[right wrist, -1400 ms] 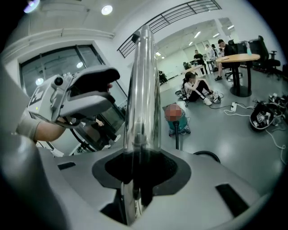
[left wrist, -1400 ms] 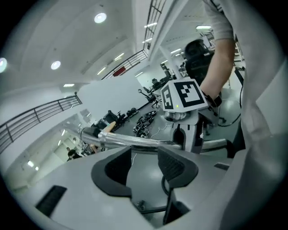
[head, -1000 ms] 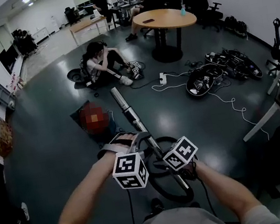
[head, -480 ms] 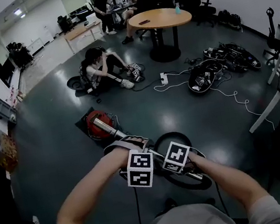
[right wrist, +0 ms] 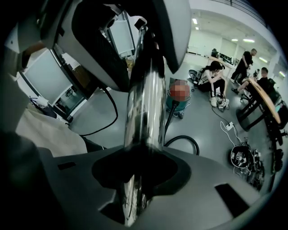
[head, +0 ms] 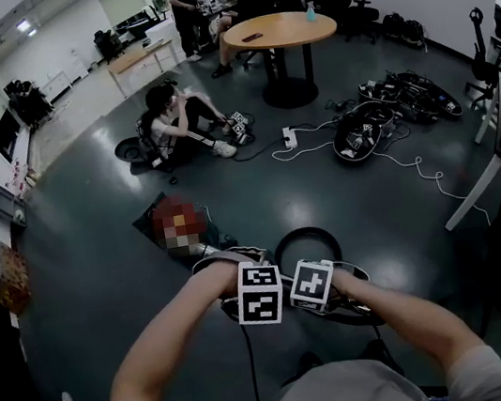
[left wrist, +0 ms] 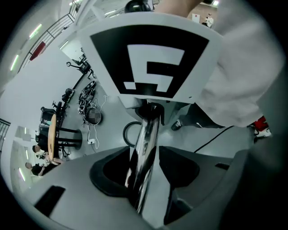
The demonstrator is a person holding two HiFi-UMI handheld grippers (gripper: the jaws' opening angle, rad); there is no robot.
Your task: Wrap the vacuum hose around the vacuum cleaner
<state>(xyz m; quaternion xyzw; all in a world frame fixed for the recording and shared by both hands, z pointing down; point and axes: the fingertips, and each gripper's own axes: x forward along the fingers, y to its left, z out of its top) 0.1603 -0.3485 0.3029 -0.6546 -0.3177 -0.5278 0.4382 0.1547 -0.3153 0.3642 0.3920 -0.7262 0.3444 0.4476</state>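
Stiff, probably slick metal tube (left wrist: 147,134) is clamped by left claw (left wrist: 145,170) and right claw (right wrist: 137,175) low over the floor, near the vacuum cleaner (right wrist: 179,98); the limp hose (right wrist: 181,136) is best gripped close to the tube.

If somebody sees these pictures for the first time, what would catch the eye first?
It is the shiny metal tube, gripped in the jaws of both the left gripper and the right gripper, low in the middle of the head view. Just beyond it a black hose loops on the dark floor, and the vacuum cleaner stands further left.
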